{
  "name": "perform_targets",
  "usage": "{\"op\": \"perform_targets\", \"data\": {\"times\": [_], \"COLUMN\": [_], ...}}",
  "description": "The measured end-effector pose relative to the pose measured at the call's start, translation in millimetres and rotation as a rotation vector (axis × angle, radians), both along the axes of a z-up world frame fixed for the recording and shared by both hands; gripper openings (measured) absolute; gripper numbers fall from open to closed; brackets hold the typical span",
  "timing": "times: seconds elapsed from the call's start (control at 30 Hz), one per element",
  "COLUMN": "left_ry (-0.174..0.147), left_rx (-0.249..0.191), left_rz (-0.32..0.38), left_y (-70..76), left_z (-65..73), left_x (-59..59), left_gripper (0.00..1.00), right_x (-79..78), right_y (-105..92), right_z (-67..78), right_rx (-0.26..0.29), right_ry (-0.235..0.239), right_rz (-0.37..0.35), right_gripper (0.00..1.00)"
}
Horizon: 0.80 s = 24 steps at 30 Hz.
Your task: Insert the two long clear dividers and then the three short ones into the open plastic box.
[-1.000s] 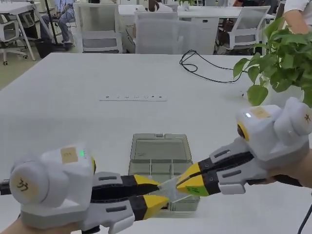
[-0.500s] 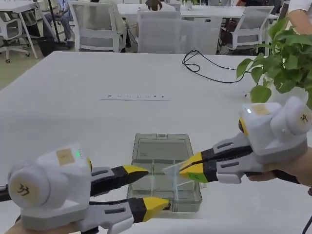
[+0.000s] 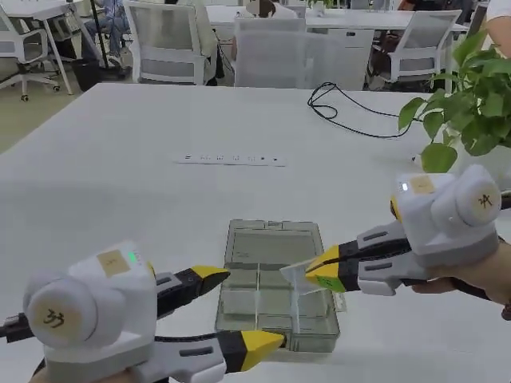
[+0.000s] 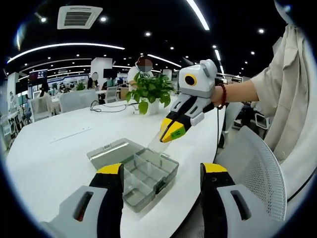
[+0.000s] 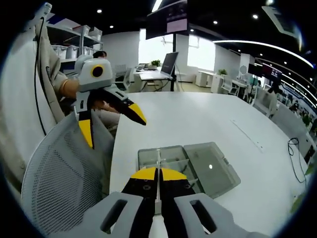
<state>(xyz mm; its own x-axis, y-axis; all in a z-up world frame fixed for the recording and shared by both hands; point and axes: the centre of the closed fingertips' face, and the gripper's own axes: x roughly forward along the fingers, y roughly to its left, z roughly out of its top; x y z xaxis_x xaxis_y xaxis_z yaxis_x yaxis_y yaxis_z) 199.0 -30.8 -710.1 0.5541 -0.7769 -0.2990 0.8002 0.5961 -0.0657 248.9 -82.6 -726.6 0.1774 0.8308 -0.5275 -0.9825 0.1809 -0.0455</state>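
Observation:
The open clear plastic box [image 3: 239, 307] lies near the table's front edge, its lid [image 3: 271, 242] folded flat behind it. Clear dividers stand inside and split it into compartments. My right gripper [image 3: 322, 273] is shut on a short clear divider [image 3: 303, 281], held tilted just above the box's right side. My left gripper [image 3: 239, 307] hovers at the box's left front corner, open, with nothing between its jaws. In the left gripper view the right gripper [image 4: 173, 131] holds the divider [image 4: 156, 144] over the box [image 4: 141, 171]. In the right gripper view the left gripper [image 5: 113, 120] stands open beyond the box [image 5: 188, 161].
A potted plant [image 3: 467, 96] stands at the table's right edge, with a black cable [image 3: 351, 112] behind it. A flush power strip [image 3: 231, 159] sits mid-table. Office chairs [image 3: 168, 40] line the far side. A mesh chair [image 4: 267, 173] is close by the person.
My left gripper has let go of the divider, opened its jaws and drawn back to the left. The right gripper keeps the divider and has moved slightly over the box.

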Motion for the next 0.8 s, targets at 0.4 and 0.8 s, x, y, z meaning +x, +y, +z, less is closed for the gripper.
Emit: {"op": "perform_targets", "data": {"times": [0.4, 0.8], "left_ry": [0.017, 0.020], "left_rx": [0.006, 0.001], "left_rz": [0.056, 0.078], "left_y": [9.0, 12.2], "left_z": [-8.7, -9.5], "left_x": [7.7, 11.1], "left_gripper": [0.77, 0.85], "right_x": [14.6, 23.9], "right_y": [5.1, 8.3], "right_z": [-16.5, -31.4], "right_rx": [-0.049, -0.077], "right_ry": [0.003, 0.023], "right_rz": [-0.024, -0.037], "right_gripper": [0.02, 0.02]}}
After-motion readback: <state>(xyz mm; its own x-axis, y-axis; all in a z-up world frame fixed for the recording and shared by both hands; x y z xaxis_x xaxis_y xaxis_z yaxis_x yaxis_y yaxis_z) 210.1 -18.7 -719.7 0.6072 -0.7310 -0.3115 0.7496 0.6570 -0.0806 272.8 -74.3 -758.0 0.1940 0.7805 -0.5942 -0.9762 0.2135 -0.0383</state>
